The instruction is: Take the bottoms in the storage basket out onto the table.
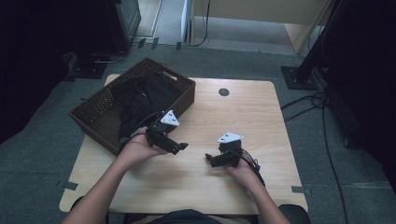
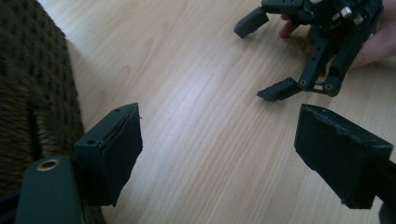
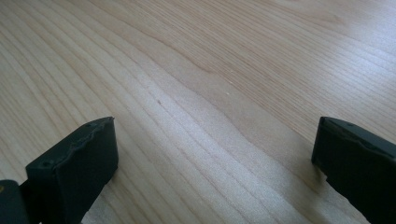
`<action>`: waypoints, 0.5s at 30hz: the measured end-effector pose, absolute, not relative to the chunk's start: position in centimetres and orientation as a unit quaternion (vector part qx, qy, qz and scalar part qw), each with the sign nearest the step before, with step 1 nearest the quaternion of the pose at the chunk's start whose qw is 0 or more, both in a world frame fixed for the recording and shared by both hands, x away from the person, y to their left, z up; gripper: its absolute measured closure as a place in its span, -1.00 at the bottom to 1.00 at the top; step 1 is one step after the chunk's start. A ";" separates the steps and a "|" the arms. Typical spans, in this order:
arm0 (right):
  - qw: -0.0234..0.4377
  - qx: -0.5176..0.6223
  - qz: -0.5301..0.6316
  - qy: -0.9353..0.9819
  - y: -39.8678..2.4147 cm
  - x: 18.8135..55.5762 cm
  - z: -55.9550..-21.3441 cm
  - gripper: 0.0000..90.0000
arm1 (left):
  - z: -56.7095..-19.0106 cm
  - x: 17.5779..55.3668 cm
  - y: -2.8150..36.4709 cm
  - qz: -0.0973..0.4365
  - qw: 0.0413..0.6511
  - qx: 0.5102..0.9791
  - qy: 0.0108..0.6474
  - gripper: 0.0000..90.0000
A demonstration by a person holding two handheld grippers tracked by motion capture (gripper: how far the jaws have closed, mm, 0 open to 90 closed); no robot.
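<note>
The dark clothing lies heaped inside the brown wicker basket at the table's far left corner, and I take it as the thing to fetch, since my left gripper sits just beside the basket's near wall. In the left gripper view that wall fills the left edge, and my jaws stand wide apart with nothing between them but bare wooden table. My right gripper rests low over the middle of the table, well apart from the basket, its jaws also spread wide and holding nothing; in its own view I see only wood grain.

To do this well, I would lift the left gripper over the rim rather than push at the wicker, come down on a raised fold of the cloth, and pinch a single layer. The fabric is dark against a dark basket, so I would go slowly. The right gripper can steady the basket if it slides.
</note>
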State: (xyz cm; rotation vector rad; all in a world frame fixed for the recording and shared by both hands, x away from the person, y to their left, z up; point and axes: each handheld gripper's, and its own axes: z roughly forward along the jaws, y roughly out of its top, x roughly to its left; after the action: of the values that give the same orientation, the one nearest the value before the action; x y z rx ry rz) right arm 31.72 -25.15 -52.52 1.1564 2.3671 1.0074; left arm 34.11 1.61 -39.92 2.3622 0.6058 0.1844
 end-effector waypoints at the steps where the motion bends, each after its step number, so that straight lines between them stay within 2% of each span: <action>1: 0.160 0.403 0.352 0.829 -25.1 31.7 -52.5 -1.00 | -39.7 34.2 1.8 0.074 0.341 0.908 0.233 -0.67; 15: 0.157 0.397 0.354 0.832 -24.7 32.0 -52.5 -1.00 | -36.6 36.5 5.3 0.101 0.348 0.895 0.262 -0.64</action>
State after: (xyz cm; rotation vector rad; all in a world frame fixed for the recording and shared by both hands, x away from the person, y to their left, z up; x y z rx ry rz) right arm 32.00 -24.69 -52.52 1.1372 2.3807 1.0121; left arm 36.45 5.34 -36.63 2.3199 0.6786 0.2609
